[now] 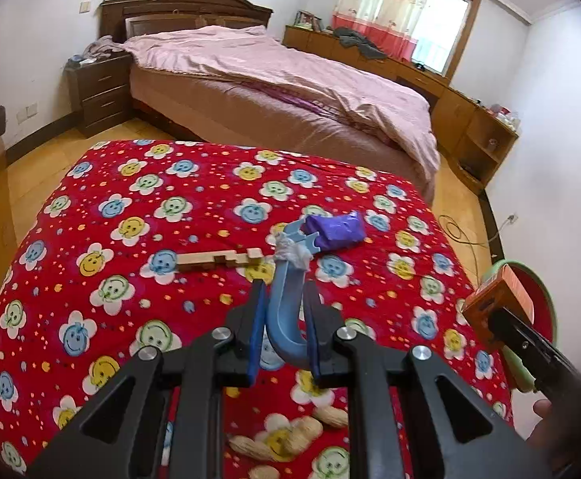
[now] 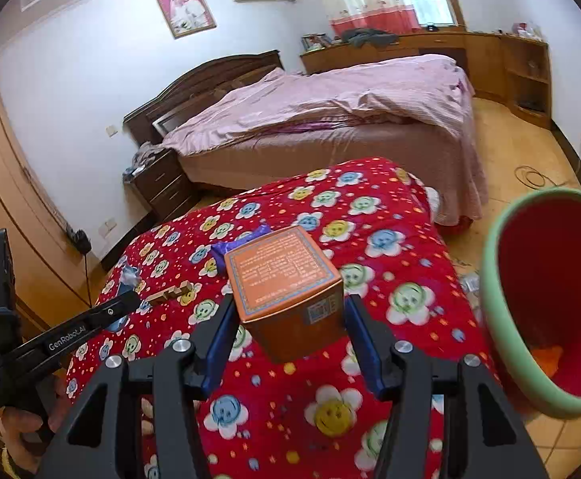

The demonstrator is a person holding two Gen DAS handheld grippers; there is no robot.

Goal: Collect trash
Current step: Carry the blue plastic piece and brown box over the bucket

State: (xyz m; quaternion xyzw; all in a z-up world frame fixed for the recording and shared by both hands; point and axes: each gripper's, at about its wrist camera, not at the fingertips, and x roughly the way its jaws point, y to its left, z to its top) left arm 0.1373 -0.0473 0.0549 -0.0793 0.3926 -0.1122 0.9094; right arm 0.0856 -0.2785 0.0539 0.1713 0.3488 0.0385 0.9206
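The left tongs clamped a blue hook pointing lengthwise away; the right tongs gripped an upright orange box.

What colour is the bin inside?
Red inside, with a green rim; bin shows best in the right wrist view.

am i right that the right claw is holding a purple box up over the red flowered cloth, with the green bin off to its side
Not quite: the box in the right claw is orange, not purple, as the right wrist view shows. The purple thing is a wrapper lying on the red flowered cloth. The rest holds: the box is held up over the cloth, with the green bin off to its side.
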